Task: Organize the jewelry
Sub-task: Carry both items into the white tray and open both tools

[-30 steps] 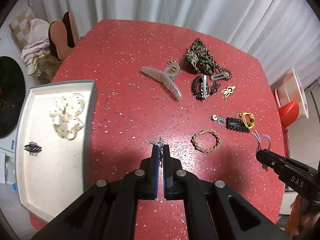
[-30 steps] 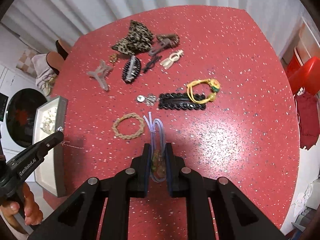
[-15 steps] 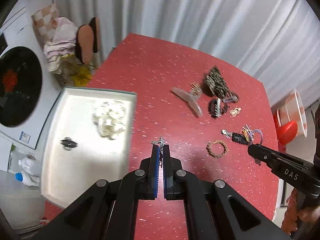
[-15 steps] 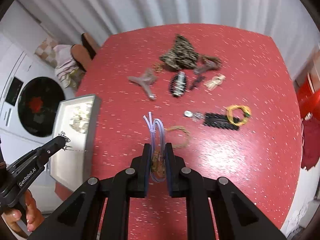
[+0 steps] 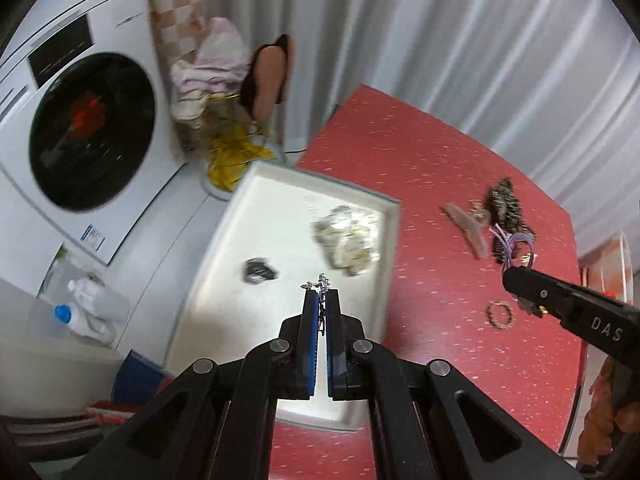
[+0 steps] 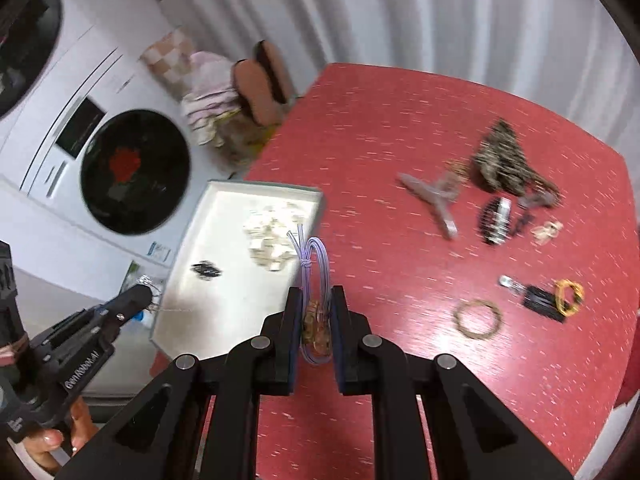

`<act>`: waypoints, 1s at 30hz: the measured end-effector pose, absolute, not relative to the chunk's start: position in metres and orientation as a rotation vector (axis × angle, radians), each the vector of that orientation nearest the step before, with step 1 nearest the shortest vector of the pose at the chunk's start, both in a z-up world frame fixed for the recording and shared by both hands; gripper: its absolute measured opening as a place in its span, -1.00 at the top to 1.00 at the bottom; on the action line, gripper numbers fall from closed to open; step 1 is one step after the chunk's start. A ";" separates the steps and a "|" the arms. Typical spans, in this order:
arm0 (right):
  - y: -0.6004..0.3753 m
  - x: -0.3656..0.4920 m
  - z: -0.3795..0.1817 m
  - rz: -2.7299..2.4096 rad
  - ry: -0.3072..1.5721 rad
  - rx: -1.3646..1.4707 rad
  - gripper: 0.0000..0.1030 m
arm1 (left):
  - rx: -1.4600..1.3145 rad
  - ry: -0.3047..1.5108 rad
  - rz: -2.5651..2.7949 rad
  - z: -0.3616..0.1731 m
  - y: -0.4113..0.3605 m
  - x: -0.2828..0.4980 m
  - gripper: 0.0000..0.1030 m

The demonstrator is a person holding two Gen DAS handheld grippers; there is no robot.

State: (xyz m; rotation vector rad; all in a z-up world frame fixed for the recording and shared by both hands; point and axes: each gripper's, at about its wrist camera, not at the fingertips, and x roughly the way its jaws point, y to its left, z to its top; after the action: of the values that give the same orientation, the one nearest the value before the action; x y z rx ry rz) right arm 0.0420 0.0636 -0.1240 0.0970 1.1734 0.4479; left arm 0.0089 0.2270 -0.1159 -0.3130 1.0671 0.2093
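Note:
My left gripper [image 5: 321, 294] is shut on a thin silver chain piece [image 5: 319, 285] and hangs over the white tray [image 5: 384, 236] at the left edge of the red table [image 5: 460, 168]. In the tray lie a cream scrunchie [image 5: 350, 240] and a small black clip [image 5: 259, 270]. My right gripper [image 6: 315, 292] is shut on a lilac cord bracelet [image 6: 314, 256] with amber beads, above the table just right of the tray [image 6: 260, 190]. The left gripper [image 6: 138, 296] shows at lower left in the right wrist view, and the right gripper [image 5: 516, 280] at the right of the left wrist view.
On the table lie a leopard scrunchie [image 6: 500, 156], a grey claw clip [image 6: 436, 196], a black comb clip [image 6: 496, 220], a braided tan bracelet [image 6: 478, 318], a black barrette with a yellow tie [image 6: 554, 300]. A washing machine [image 5: 80, 128] and laundry stand left of the table.
Both grippers have risen and swung left from the table's middle toward the tray, each keeping its item. The left one now hangs over the tray.

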 end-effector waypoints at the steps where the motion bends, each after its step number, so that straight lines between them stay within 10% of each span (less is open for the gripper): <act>1: 0.074 0.042 -0.125 0.466 1.177 0.089 0.72 | -0.318 1.073 0.222 -0.120 0.234 0.006 0.92; 30: 0.190 0.051 -0.267 0.597 1.476 -0.002 0.71 | -0.283 1.248 0.317 -0.251 0.280 0.011 0.91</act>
State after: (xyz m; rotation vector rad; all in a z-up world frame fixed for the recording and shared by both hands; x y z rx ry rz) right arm 0.0509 0.1904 -0.2674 -0.0017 1.4759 0.5973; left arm 0.0113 0.2795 -0.2514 -0.2830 1.2479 0.3167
